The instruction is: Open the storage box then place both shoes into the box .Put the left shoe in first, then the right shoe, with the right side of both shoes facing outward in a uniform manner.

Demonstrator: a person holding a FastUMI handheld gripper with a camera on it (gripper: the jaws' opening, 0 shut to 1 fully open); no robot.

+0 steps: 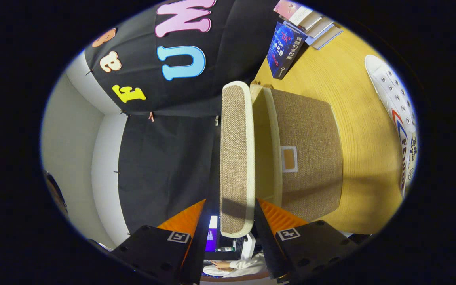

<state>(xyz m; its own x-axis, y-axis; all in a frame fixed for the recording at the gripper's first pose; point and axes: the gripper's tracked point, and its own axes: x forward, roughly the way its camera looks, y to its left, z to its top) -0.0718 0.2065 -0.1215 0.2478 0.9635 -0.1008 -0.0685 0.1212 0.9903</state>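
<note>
The raised lid [236, 158] stands between the gripper [230, 215] fingers, leaving the storage box [311, 158] mouth unobstructed behind it.

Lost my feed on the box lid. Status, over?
Gripper fingers astride lid, grip unconfirmed. Lid lifted off storage box. White shoe on table beyond. Nothing blocking.

Far beyond the hand-held gripper we see a dark blue book [282, 50] standing on the wooden surface [354, 118], close against the booth's black cloth wall [164, 158]. Just past it we see a small stack of books [311, 21] lying flat on the surface.
</note>
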